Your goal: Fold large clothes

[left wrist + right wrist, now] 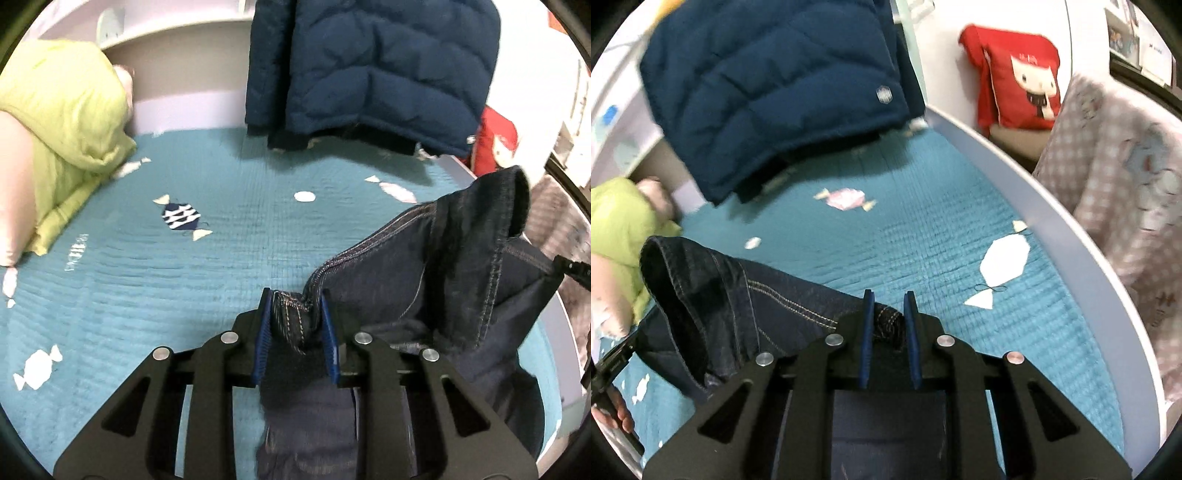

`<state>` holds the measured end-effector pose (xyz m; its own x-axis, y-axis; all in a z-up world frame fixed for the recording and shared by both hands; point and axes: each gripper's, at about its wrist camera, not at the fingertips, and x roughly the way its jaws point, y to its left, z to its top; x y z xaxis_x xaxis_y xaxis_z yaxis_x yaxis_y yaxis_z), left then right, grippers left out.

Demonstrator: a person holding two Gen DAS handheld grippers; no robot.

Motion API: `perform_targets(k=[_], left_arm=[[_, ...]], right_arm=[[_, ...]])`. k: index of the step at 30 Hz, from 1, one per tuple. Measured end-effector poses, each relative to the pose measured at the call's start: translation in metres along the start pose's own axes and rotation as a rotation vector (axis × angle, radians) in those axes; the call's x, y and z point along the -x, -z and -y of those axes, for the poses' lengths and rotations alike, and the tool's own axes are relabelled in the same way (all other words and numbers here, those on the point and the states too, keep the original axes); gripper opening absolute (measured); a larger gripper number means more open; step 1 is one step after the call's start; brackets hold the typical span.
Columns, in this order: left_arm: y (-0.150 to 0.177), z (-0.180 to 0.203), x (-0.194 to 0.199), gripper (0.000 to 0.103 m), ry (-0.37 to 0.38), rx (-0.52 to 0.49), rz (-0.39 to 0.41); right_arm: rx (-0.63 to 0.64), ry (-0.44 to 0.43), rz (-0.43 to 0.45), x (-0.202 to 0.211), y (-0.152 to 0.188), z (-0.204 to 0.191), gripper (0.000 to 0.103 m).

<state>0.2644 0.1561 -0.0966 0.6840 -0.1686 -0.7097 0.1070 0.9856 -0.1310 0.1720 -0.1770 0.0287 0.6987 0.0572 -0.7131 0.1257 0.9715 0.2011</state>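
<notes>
A: Where are the jeans [461, 280] right now?

B: Held up over the bed [184, 258], strung between the 2 grippers. The left gripper [297, 325] has its blue fingers [263, 332] pinching a bunched, stitched edge of the denim, and the rest of the cloth hangs away to the right and below it.

A: And the other side?

B: The right gripper [889, 325] pinches another stitched edge; its fingers [868, 332] stand close together with a fold of dark denim between them. In that view the jeans [731, 295] sag off to the left, with an open tube of cloth gaping at the far end.

A: So how much folding is done?

B: None that I can see. The garment is loose and crumpled, with no flat crease anywhere. I'd judge this as the pick-up and spread stage: both edges are gripped, but the cloth isn't yet laid out flat on the teal bedspread.

A: What's left, then?

B: Nearly all of it: pull it taut, lay it down, fold it over. The navy puffer jacket [369, 74] lying at the far end of the bed looks unfolded too, and the green quilt [62, 122] sits bunched at the side.
</notes>
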Motion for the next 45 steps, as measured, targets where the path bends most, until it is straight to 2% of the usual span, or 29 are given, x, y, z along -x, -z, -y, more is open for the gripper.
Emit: perform_targets(k=[5,10,13,17,18,19,20,22,23,24,25,26,27,29,30,33,37,39,40,42,43,45], left_arm=[[0.04,-0.001,0.061,0.025,0.026,-0.021,0.031],[0.116,-0.001,0.11,0.025,0.041,-0.027,-0.002],[0.18,-0.003,0.121,0.025,0.038,-0.005,-0.087],[0.261,-0.001,0.102,0.024,0.019,0.025,-0.273],[0.283,0.002,0.093,0.007,-0.026,0.016,-0.33],[0.293,0.003,0.088,0.003,-0.046,0.013,-0.365],[0.3,0.002,0.088,0.003,-0.047,0.028,-0.385],[0.299,-0.001,0.096,0.005,-0.02,0.06,-0.379],[0.296,-0.004,0.105,0.007,0.004,0.078,-0.368],[0.293,-0.006,0.111,0.014,0.012,0.089,-0.355],[0.289,-0.01,0.12,0.03,0.024,0.107,-0.333],[0.284,-0.014,0.125,0.048,0.035,0.133,-0.32],[0.28,-0.017,0.127,0.074,0.041,0.158,-0.309],[0.273,-0.024,0.128,0.075,0.079,0.215,-0.274],[0.269,-0.025,0.123,0.075,0.095,0.239,-0.282],[0.254,-0.024,0.1,0.075,0.113,0.305,-0.326],[0.261,-0.024,0.066,0.075,0.117,0.378,-0.4],[0.267,-0.025,0.051,0.071,0.114,0.423,-0.426],[0.268,-0.026,0.05,0.066,0.104,0.434,-0.419],[0.263,-0.028,0.051,0.033,0.046,0.449,-0.409],[0.261,-0.032,0.053,0.027,0.045,0.471,-0.413],[0.257,-0.04,0.065,0.025,0.096,0.529,-0.396]], right_arm=[[0.035,-0.048,0.046,0.072,0.048,0.009,0.014],[0.039,-0.065,0.009,0.121,0.124,0.027,0.014],[0.036,-0.018,-0.06,0.129,0.172,0.039,0.014],[0.021,0.074,-0.251,0.101,0.233,0.058,0.012],[0.004,0.08,-0.304,0.09,0.245,0.064,0.012],[-0.008,0.078,-0.324,0.087,0.251,0.066,0.011],[-0.032,0.078,-0.339,0.085,0.252,0.07,0.012],[-0.064,0.045,-0.315,0.093,0.246,0.073,0.015],[-0.068,0.037,-0.291,0.098,0.24,0.074,0.017],[-0.06,0.042,-0.271,0.103,0.233,0.075,0.023],[-0.054,0.057,-0.262,0.104,0.228,0.076,0.049],[-0.053,0.074,-0.248,0.103,0.222,0.079,0.068],[-0.063,0.072,-0.246,0.1,0.219,0.081,0.069],[-0.099,0.031,-0.273,0.089,0.217,0.088,0.069],[-0.121,0.013,-0.29,0.085,0.22,0.09,0.069],[-0.149,0.012,-0.362,0.059,0.231,0.087,0.069],[-0.222,-0.009,-0.435,0.035,0.245,0.085,0.069],[-0.224,0.002,-0.404,0.032,0.244,0.081,0.059],[-0.229,-0.019,-0.402,0.032,0.242,0.079,0.024],[-0.247,0.005,-0.402,0.032,0.236,0.079,0.015],[-0.253,-0.003,-0.388,0.036,0.231,0.08,0.011],[-0.241,-0.018,-0.354,0.049,0.221,0.08,0.009]])
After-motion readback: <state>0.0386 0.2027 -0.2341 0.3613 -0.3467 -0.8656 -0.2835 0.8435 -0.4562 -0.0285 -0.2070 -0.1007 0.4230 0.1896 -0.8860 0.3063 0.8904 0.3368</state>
